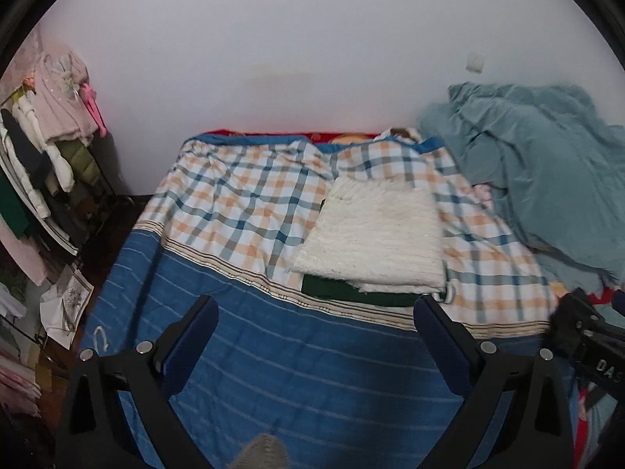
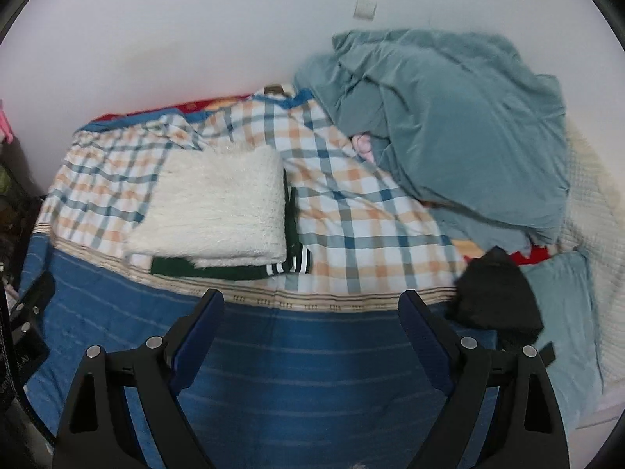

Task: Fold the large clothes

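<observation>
Both your hand-held grippers, left [image 1: 314,312] and right [image 2: 310,306], are spread wide, holding nothing. The folded white sweater [image 2: 218,207] sits on the green one [image 2: 218,269] mid-bed [image 2: 312,371]; grab that black garment [image 2: 496,297] carelessly and you'll likely drag the stack apart.

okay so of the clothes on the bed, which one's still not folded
The black crumpled garment lying on the bed's right side. The fluffy white sweater and the dark green garment beneath it are folded flat in one stack.
</observation>
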Motion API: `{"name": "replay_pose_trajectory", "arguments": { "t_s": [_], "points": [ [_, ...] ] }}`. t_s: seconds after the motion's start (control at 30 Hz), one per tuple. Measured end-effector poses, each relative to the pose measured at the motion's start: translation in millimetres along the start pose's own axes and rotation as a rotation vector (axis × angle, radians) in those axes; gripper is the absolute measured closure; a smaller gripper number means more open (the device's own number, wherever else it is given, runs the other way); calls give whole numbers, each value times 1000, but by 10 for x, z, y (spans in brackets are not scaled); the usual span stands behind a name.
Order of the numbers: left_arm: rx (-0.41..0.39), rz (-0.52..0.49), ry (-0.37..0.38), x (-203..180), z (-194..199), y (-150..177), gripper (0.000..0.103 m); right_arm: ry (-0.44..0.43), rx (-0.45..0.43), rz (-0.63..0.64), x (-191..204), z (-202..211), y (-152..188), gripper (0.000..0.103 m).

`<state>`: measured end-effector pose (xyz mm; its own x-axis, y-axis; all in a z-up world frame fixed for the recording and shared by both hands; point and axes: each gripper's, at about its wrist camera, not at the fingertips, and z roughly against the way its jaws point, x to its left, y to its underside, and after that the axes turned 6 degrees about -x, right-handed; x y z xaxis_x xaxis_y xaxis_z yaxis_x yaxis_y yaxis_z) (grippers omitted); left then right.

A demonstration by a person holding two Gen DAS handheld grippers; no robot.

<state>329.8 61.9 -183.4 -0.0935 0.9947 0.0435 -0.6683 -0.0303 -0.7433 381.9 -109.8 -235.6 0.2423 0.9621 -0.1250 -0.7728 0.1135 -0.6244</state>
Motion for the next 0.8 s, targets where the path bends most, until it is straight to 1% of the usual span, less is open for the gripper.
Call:
{"name": "replay_pose_trajectory", "arguments": {
  "t_s": [0.07, 0.17, 0.23, 0.27, 0.37, 0.47, 0.57, 0.7, 0.8],
  "points": [
    [-26, -14, -2, 10, 329, 2, 1, 8, -23, -1, -55, 458, 44, 11],
    [-37, -8, 18, 44, 804, 11, 1, 4, -62, -5, -139, 1069, 94, 11],
    [-47, -6, 15, 76, 1084, 28, 1, 5, -89, -5, -221, 1521, 146, 11],
    [-54, -7, 21, 86, 1268, 30, 1, 3, -95, -6, -268, 1663, 154, 11],
    [-49, -5, 25, 103, 1603, 26, 1, -9, -96, -23, -405, 2167, 246, 11],
    [-29, 1, 38, 124, 1902, 44, 1, -21, -102, -25, -517, 2593, 305, 11],
    [0, -6, 37, 126, 2109, 53, 1, -25, -112, -26, -611, 2946, 362, 11],
    [-10, -8, 28, 138, 2375, 101, 1, -35, -128, -21, -744, 3388, 428, 11],
    [-32, -7, 25, 133, 2549, 116, 1, -39, -145, -23, -844, 3675, 477, 11]
  ]
}}
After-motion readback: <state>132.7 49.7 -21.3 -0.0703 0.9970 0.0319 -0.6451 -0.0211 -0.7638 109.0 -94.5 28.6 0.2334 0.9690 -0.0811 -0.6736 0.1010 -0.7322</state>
